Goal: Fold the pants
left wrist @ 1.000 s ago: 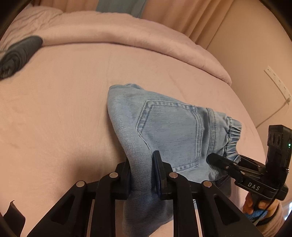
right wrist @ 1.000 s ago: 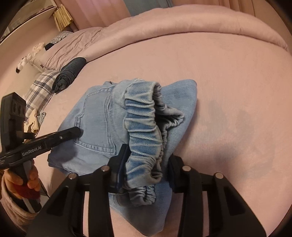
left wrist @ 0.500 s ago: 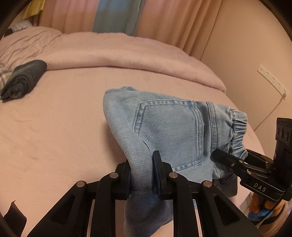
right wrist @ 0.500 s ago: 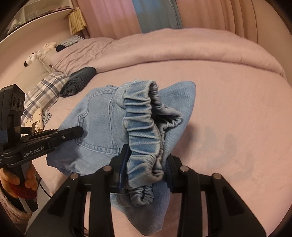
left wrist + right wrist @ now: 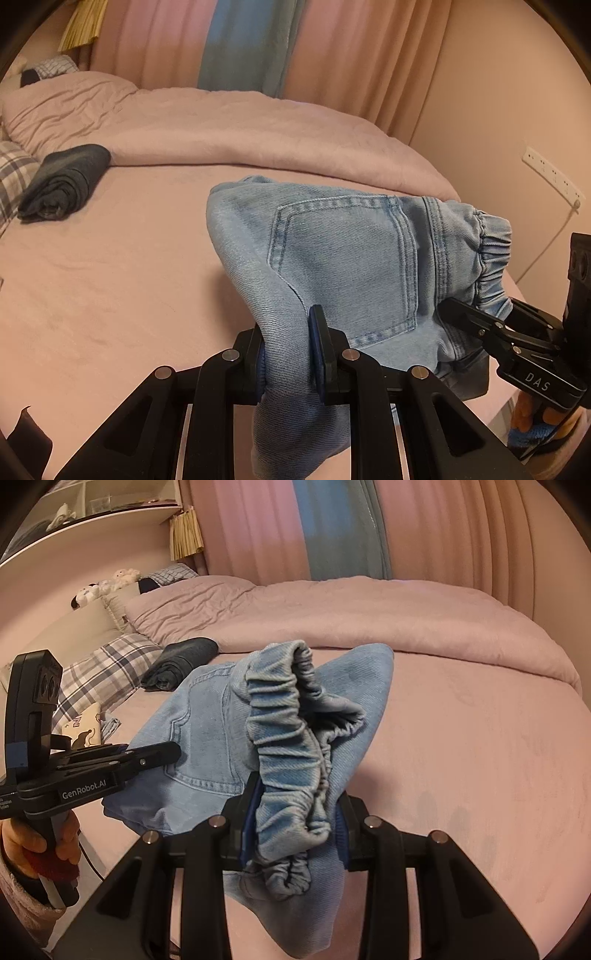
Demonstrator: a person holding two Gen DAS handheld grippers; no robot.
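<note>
Folded light blue denim pants hang in the air over the pink bed, back pocket facing me. My left gripper is shut on the folded edge of the pants. My right gripper is shut on the bunched elastic waistband. The right gripper also shows at the right of the left wrist view, and the left gripper shows at the left of the right wrist view. The pants sag between the two grippers.
A rolled dark garment lies at the far left of the bed near a plaid pillow. A pink duvet is heaped along the far side. Curtains, a wall with a socket strip and a shelf surround the bed.
Both grippers have risen with the pants, which now hang higher above the bed. Both views have tilted up, showing more curtain and wall.
</note>
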